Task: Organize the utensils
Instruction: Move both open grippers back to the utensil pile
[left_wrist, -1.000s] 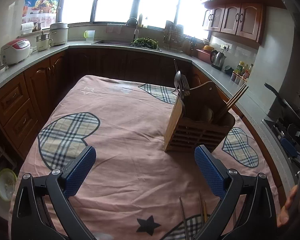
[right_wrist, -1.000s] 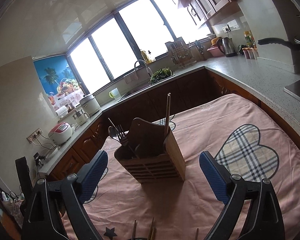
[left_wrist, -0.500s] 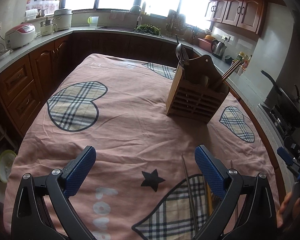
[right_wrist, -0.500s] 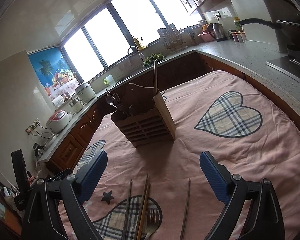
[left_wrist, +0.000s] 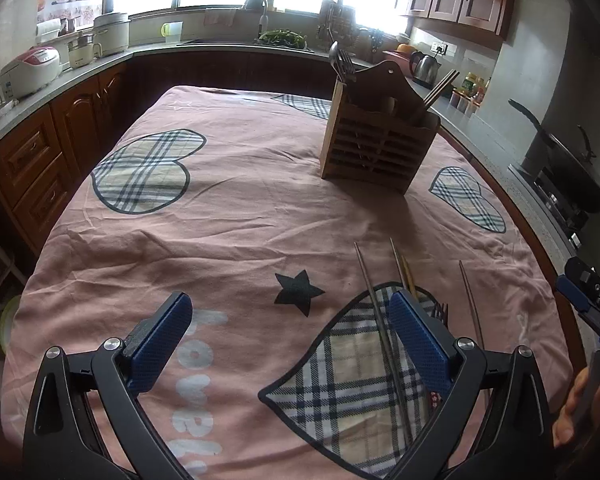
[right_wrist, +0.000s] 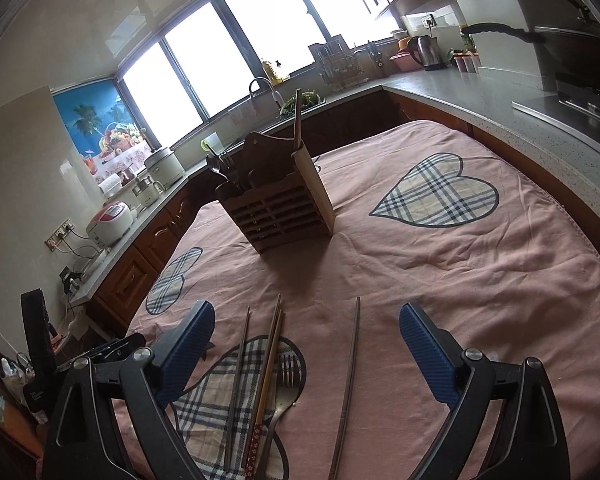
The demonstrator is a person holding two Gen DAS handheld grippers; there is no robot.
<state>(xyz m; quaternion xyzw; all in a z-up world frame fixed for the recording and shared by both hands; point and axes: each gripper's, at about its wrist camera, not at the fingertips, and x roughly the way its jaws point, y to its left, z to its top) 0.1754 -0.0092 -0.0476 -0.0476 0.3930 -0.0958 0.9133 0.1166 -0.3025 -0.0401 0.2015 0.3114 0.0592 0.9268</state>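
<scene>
A wooden utensil holder (left_wrist: pixel 376 148) (right_wrist: pixel 278 208) stands on the pink tablecloth, with a spoon, forks (left_wrist: pixel 340 64) and chopsticks (left_wrist: pixel 440 88) sticking out of it. Loose on the cloth near me lie a metal chopstick (left_wrist: pixel 374 304) (right_wrist: pixel 236 380), a wooden pair (right_wrist: pixel 266 376), a fork (right_wrist: pixel 288 376) and a single metal chopstick (right_wrist: pixel 348 380) (left_wrist: pixel 472 312). My left gripper (left_wrist: pixel 288 320) hovers open above the cloth, left of the loose utensils. My right gripper (right_wrist: pixel 308 340) is open above them, holding nothing.
The table (left_wrist: pixel 228 184) is ringed by kitchen counters (left_wrist: pixel 60 80) with rice cookers, a sink and a kettle (left_wrist: pixel 424 66). A stove with a black wok (left_wrist: pixel 568 176) stands to the right. A hand (left_wrist: pixel 576 404) shows at the lower right edge.
Both grippers have drawn back from the holder toward the near end of the table and tilted down, bringing the loose chopsticks and fork into view. Both stay open.
</scene>
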